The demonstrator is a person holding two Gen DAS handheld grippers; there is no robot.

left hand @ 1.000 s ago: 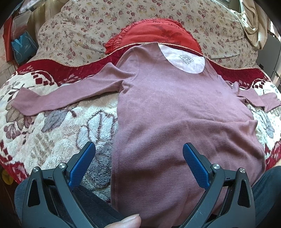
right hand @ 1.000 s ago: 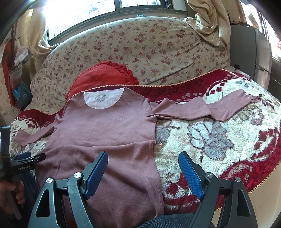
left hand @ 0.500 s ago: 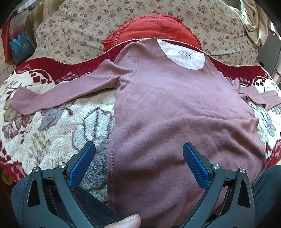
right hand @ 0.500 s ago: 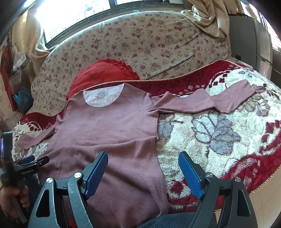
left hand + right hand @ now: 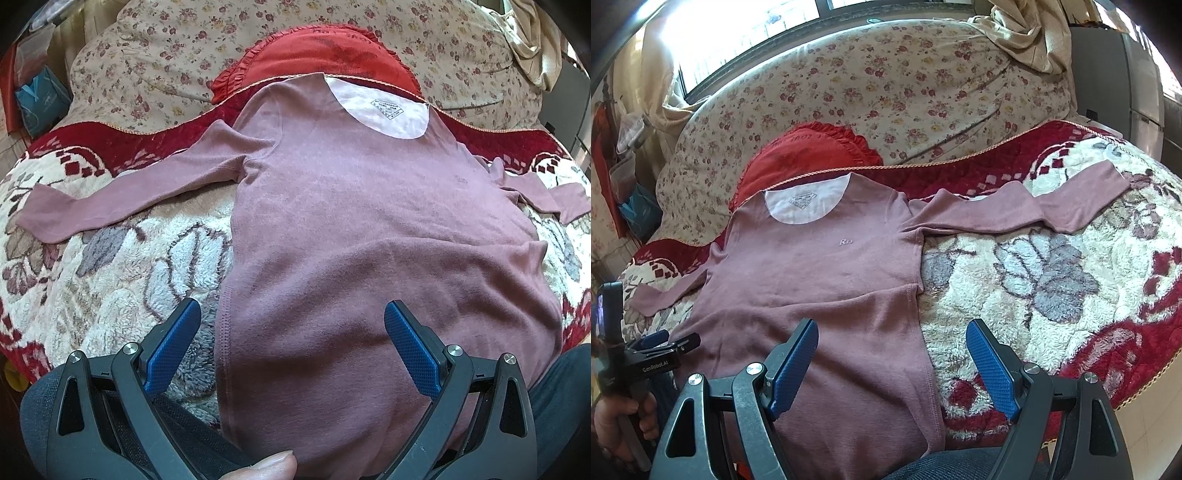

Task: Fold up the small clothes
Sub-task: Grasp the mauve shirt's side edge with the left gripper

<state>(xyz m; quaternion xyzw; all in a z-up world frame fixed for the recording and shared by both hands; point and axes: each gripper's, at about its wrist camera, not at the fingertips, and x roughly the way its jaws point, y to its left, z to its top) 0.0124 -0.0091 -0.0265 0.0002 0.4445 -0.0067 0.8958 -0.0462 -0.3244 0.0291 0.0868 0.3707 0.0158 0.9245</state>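
Two grippers are in my hands, and both stand wide apart with nothing between their blue pads. My left gripper (image 5: 291, 339) hovers over the lower left part of the mauve long-sleeved shirt (image 5: 369, 240), its left finger over the fluffy blanket (image 5: 92, 288) and its right finger over the cloth, straddling the shirt's side seam. My right gripper (image 5: 892, 360) hovers over the opposite side seam in the same way, one finger above the shirt (image 5: 812, 277) and the other above the blanket (image 5: 1052, 277).

The shirt lies flat and face up on the blanket, its white inner neck panel at the far end and both sleeves spread out to the sides. Its hem droops toward me over the blanket's near edge; whether it rests on my lap I cannot quite tell, since the grippers hide that part. Behind the collar a red frilled cushion (image 5: 805, 155) leans on a floral-covered backrest (image 5: 905, 92). In the right wrist view my left hand (image 5: 618, 421) grips the handle of its tool.
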